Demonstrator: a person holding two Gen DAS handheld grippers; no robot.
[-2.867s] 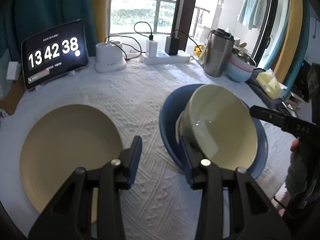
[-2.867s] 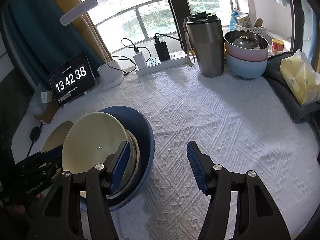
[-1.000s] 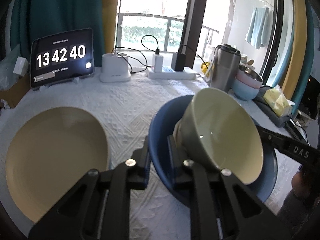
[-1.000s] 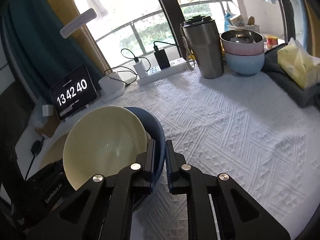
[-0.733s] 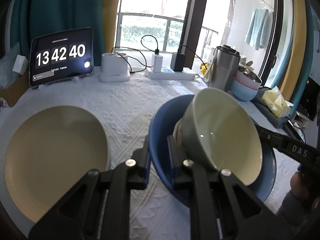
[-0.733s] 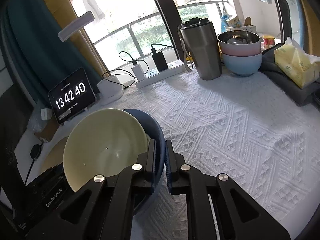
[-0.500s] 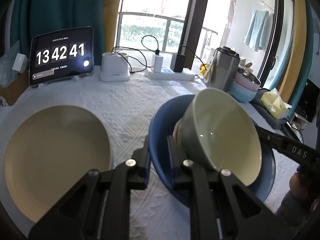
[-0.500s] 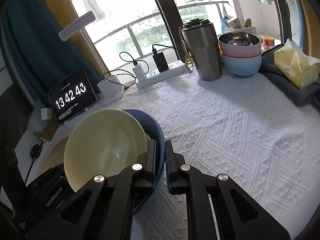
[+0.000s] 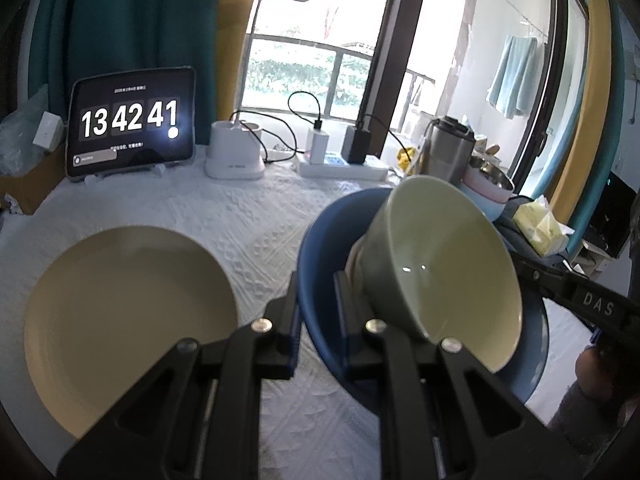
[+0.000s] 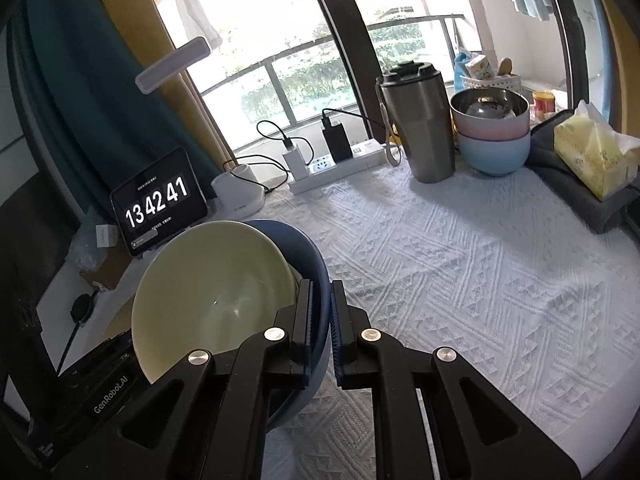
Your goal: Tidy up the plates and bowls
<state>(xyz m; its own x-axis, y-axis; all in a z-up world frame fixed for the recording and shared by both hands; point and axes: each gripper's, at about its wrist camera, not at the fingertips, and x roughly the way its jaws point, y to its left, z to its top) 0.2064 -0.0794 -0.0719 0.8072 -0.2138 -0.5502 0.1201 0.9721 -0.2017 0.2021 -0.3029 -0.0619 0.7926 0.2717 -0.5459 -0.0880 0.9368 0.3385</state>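
The left gripper (image 9: 316,320) has its jaws clamped on the near rim of the blue bowl (image 9: 320,256); the right gripper (image 10: 320,320) has its jaws clamped on the opposite rim. A green bowl (image 9: 436,264) lies tilted inside the blue one. A cream plate (image 9: 120,312) rests on the worktop (image 10: 460,264), to the left of the bowls.

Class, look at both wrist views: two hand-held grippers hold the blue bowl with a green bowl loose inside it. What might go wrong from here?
1. The green bowl leans tilted inside the blue bowl, ungripped; it may slide or tip out.
2. The left hand-held gripper and right hand-held gripper each pinch only thin rim; uneven lifting might make one slip.
3. The cream plate lies close beside; a dropped bowl might strike it.
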